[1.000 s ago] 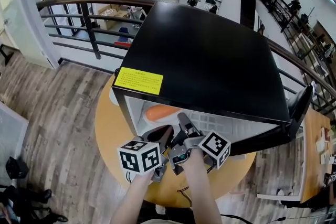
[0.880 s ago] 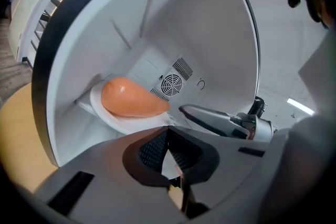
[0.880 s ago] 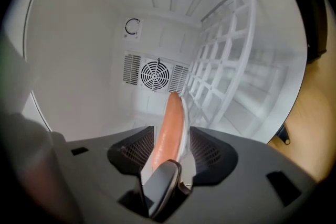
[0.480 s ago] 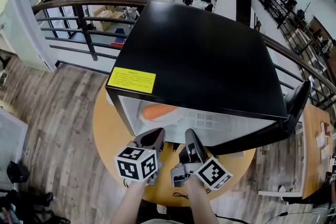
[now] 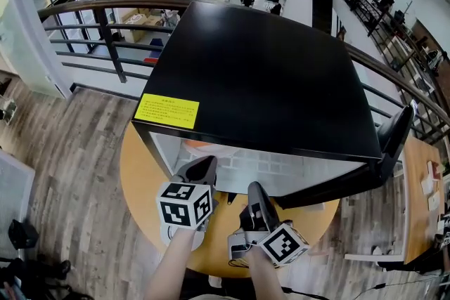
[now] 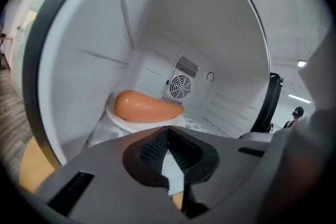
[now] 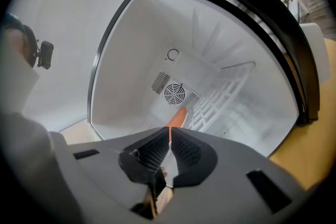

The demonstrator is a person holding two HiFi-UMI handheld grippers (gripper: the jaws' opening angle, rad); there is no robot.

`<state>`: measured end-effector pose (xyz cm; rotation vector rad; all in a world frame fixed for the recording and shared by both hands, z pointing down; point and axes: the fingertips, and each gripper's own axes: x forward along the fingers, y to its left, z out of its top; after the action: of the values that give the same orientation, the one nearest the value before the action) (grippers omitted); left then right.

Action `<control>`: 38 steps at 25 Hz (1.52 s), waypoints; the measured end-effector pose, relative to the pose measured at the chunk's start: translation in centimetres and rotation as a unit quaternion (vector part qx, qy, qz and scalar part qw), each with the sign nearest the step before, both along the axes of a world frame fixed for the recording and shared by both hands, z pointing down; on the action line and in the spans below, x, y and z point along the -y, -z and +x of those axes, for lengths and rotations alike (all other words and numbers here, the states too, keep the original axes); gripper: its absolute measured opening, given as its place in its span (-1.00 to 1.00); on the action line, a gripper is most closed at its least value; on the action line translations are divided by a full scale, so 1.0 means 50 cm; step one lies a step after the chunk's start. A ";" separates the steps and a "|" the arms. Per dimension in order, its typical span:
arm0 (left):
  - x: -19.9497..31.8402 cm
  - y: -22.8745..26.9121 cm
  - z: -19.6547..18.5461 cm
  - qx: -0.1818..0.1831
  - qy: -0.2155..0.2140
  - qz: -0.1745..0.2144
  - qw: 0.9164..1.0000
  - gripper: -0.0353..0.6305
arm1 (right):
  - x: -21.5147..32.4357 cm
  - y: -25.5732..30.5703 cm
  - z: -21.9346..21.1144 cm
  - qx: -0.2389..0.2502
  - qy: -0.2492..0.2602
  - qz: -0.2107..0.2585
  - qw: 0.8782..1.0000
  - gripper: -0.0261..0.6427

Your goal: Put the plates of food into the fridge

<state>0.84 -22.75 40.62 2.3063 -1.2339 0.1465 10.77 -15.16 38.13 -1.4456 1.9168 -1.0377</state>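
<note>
Black boxy mini fridge (image 5: pixel 260 74), door open, mid-frame on round wooden table (image 5: pixel 140 172). Two grippers out front: left gripper (image 5: pixel 204 166) clenched, empty; right gripper (image 5: pixel 254 194) just squeezed together, nothing between. One white plate (image 6: pixel 128 123) carrying one orange sausage-shaped food (image 6: pixel 147 106) inside, beyond both tips. One yellow label (image 5: pixel 166 111), print unreadable.

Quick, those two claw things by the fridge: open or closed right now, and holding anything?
The left gripper is closed, holding nothing.
The right gripper has just been closing; its jaws now meet, with nothing between them.
</note>
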 end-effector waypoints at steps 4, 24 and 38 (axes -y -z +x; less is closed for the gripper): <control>0.021 0.002 -0.003 0.011 0.001 0.004 1.000 -0.88 | -0.006 0.011 0.011 -0.012 -0.014 0.009 1.000 -0.85; -0.283 0.141 -0.071 0.069 0.056 0.198 0.976 -0.88 | -0.149 0.073 -0.024 -0.195 -0.022 0.112 0.974 -0.85; -0.329 0.192 -0.074 0.085 0.105 0.229 0.964 -0.88 | -0.175 0.099 -0.013 -0.197 -0.005 0.138 0.971 -0.85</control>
<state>-2.85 -6.28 31.01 2.5616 -1.7440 -0.0215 10.14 -6.42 33.16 -1.5798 2.2162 -0.4726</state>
